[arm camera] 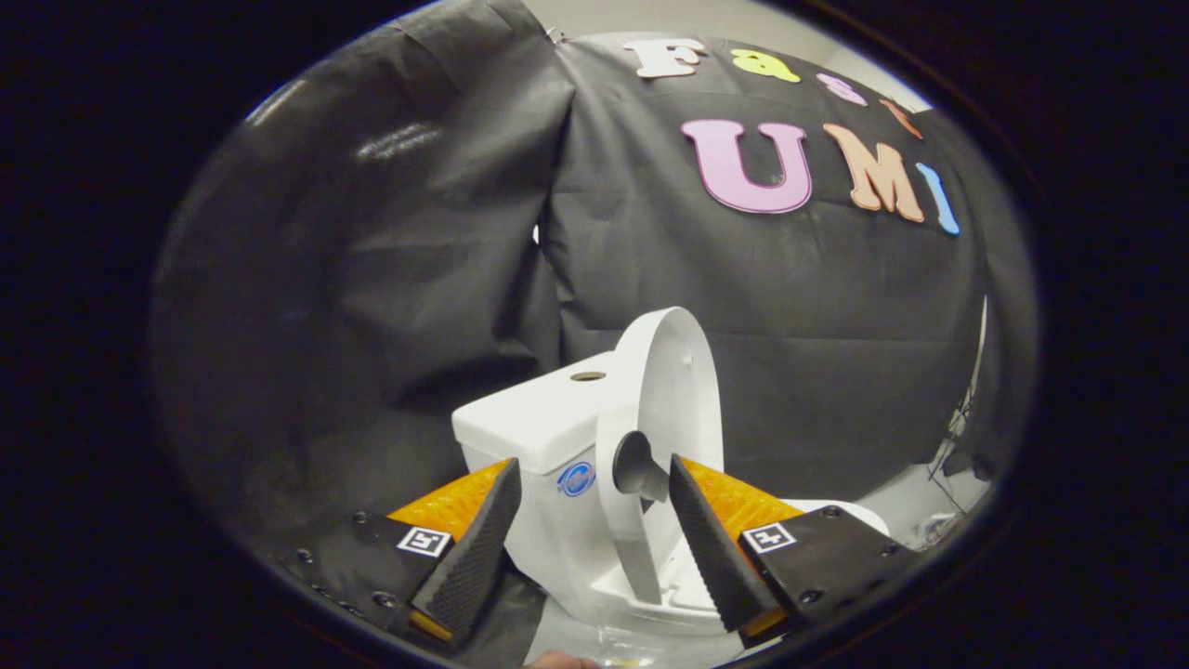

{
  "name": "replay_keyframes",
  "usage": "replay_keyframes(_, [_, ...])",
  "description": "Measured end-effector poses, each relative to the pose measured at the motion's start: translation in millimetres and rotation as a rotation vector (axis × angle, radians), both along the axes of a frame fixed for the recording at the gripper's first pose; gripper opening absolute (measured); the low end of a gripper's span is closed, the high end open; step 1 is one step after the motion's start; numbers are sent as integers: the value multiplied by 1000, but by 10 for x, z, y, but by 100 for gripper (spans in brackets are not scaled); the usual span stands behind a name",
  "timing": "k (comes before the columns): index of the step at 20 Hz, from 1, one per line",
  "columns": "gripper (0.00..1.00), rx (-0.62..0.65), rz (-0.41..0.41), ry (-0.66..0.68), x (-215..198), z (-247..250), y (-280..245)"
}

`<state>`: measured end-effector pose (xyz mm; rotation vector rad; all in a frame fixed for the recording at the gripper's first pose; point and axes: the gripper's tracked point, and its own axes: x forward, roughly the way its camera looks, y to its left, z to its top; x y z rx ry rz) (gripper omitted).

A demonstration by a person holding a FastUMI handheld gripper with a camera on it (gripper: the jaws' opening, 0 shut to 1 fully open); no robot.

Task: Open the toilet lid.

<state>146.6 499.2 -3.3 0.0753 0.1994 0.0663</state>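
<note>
A small white plastic toilet (pixel 557 483) stands on a pale counter (pixel 915 506) inside a booth walled with wrinkled black cloth (pixel 372 279). Its rounded white lid (pixel 673 390) stands raised, roughly upright, next to the boxy tank (pixel 539 418), which has a round hole on top and a blue round sticker (pixel 576 479) on its side. A grey knob (pixel 641 467) juts from the lid toward the camera. The gripper (pixel 594 506) is spread wide, its fingers either side of the toilet and holding nothing; the right finger (pixel 715 548) sits just beside the knob, and whether it touches is unclear. Cables (pixel 957 446) hang at the cloth's far right edge.
</note>
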Motion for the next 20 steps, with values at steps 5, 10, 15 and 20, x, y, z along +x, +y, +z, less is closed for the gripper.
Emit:
replay_keyframes(5, [98,15,-33,-19,-337,122,-354])
replay_keyframes(10, [98,50,-51,-75,-544,395,-728])
replay_keyframes(15, [98,41,-71,-120,-719,652,-1128])
replay_keyframes(20, [98,-3,-60,-98,-935,711,-1501])
